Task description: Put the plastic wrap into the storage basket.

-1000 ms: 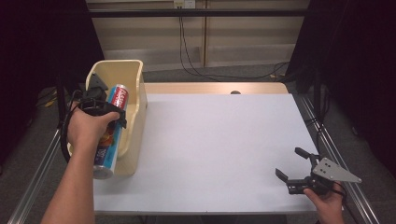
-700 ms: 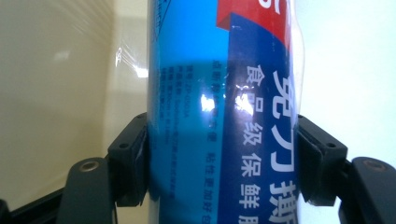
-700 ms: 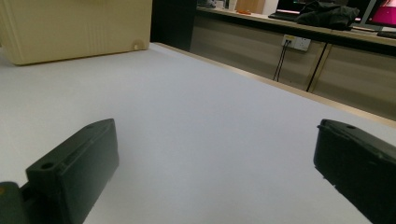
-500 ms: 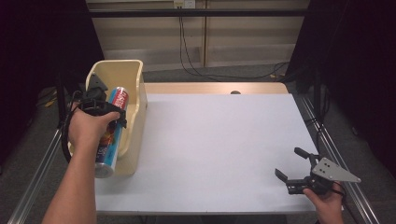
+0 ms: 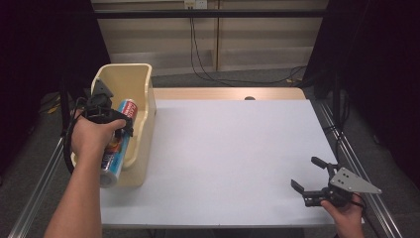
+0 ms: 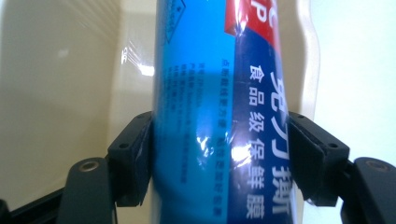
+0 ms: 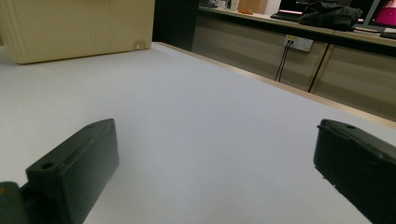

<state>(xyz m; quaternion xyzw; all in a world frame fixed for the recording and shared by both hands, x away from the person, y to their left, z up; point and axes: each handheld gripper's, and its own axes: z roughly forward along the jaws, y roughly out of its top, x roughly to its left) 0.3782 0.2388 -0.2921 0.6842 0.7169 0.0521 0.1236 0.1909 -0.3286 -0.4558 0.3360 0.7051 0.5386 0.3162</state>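
Note:
A blue roll of cling film [image 5: 118, 148] with a red label hangs lengthwise over the cream bin [image 5: 143, 89] at the table's left edge. My left gripper [image 5: 121, 128] is shut on its middle. In the left gripper view the two black jaws press both sides of the roll [image 6: 219, 116], with the bin's inner wall [image 6: 60, 70] behind it. My right gripper [image 5: 305, 172] rests low near the front right corner of the white table [image 5: 223, 148], open, with nothing between its jaws. Its own view shows bare tabletop between the jaws and the bin [image 7: 79, 23] far off.
The wooden back edge of the table carries a small dark spot [image 5: 249, 98]. Metal rails [image 5: 346, 148] run along both sides of the table. Cables hang down the cabinet front [image 5: 198, 44] behind it.
The left hand and the roll have sunk slightly toward the bin. The right gripper has stayed where it was.

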